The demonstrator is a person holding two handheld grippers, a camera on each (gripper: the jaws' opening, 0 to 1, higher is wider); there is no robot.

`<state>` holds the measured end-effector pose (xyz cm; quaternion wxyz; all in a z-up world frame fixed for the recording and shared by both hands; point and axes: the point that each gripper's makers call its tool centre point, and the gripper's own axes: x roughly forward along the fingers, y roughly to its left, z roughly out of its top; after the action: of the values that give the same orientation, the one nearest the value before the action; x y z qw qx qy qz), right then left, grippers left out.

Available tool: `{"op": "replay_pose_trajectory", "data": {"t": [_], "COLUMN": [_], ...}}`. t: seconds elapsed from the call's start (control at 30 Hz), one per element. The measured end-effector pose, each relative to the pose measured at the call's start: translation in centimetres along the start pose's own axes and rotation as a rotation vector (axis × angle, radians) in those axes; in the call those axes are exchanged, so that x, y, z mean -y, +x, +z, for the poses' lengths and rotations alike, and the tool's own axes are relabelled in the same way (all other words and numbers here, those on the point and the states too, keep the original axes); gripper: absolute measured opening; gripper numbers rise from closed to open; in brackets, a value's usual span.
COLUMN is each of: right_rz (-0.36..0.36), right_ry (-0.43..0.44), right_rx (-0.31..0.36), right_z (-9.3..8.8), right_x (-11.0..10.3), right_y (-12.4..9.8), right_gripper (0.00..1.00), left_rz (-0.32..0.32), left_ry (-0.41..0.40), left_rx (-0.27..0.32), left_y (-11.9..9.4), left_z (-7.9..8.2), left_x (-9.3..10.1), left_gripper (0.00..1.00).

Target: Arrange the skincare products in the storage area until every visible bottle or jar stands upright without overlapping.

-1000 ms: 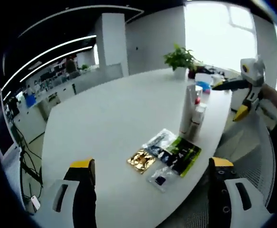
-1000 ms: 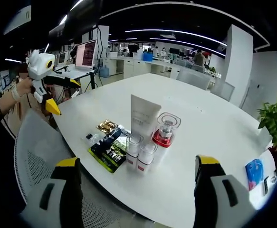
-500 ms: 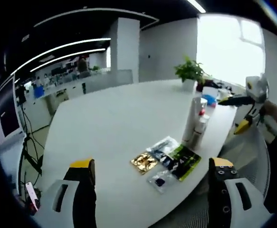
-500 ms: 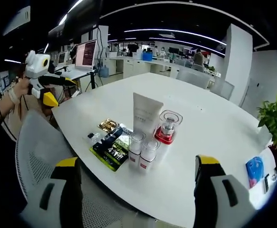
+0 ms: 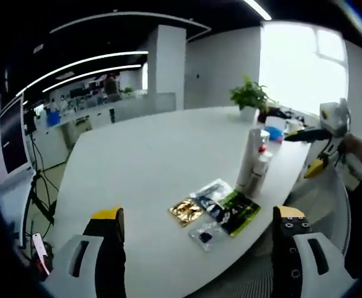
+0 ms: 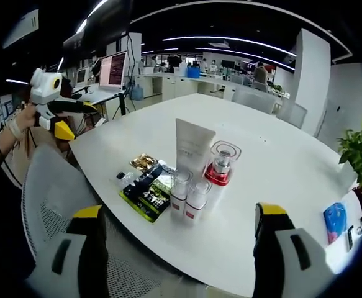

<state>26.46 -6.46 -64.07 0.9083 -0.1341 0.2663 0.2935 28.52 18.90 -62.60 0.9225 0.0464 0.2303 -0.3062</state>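
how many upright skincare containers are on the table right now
4, clustered near the table edge in the right gripper view: a tall white tube, a clear bottle with a red base beside it, and two small clear bottles in front. More may hide behind them.

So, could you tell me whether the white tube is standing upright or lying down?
Upright. The white tube stands on its end on the table, rising above the small bottles beside it.
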Motion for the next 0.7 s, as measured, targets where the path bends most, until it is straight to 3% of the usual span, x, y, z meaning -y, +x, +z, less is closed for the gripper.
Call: {"op": "replay_pose_trajectory", "data": {"t": [0.7], "right_rz": [-0.007], "right_ry": [0.016], "right_rx": [0.021], "right_z": [-0.16], "right_x": [0.61], "right_y": [-0.27], "right_gripper": [1.00], "left_rz": [-0.002], "left_ry": [0.009], "left_rx": [0.011], "left_y": [0.76], "left_z": [0.57], "left_x": [0.07], "left_gripper": [0.97]}}
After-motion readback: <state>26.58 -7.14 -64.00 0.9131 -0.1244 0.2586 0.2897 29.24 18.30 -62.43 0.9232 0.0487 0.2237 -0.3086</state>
